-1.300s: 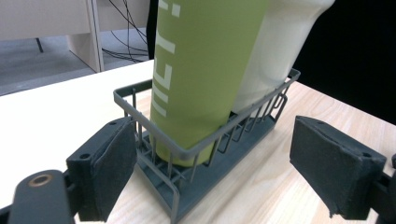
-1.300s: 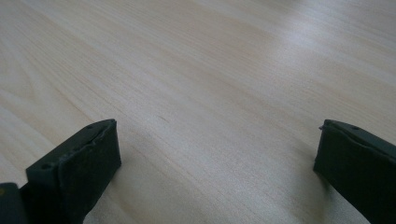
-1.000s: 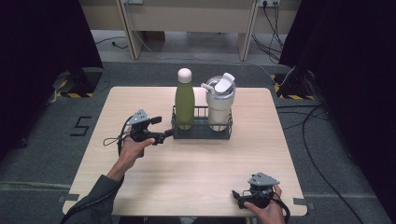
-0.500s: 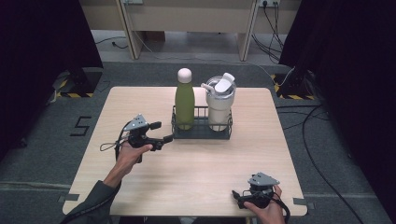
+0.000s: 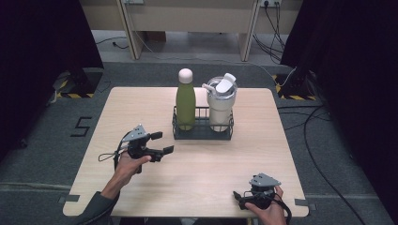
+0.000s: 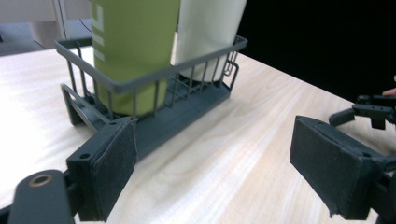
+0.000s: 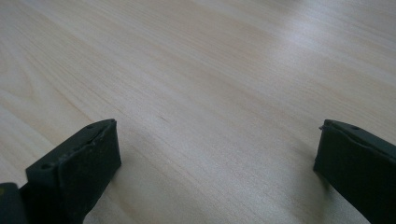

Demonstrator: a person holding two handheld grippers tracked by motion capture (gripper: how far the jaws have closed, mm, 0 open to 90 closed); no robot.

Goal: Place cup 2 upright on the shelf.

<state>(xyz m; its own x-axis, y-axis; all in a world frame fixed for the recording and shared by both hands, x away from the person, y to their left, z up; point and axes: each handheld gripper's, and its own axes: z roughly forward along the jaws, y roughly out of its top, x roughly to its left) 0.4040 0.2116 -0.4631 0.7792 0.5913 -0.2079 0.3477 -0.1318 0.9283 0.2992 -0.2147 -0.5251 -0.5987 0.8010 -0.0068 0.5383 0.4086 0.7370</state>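
Left gripper point(image 5: 162, 143) has drawn back from the wire basket point(image 5: 202, 132) over the last second: it was near the basket's left end, now it sits lower and farther left, over bare table point(image 5: 197, 173), apart from the wire. My jaws there are spread wide with nothing between them. I read this as a release finished and the bottles left in place, though it could also be a re-aim for another approach.

Basket, centre of the table toward the far edge: dark grey wire, low rectangular tray, standing flat. In the left gripper view its near end point(image 6: 112, 84) faces me just beyond the left pad.

Green bottle point(image 5: 185, 101) stands upright in the left half, pale pink cap on top.

White tumbler point(image 5: 220, 105) stands upright in the right half, close beside the bottle; lid has a flip spout raised.

Right gripper point(image 5: 239, 200) rests low at the near right edge, jaws parted and empty, well apart from the basket.
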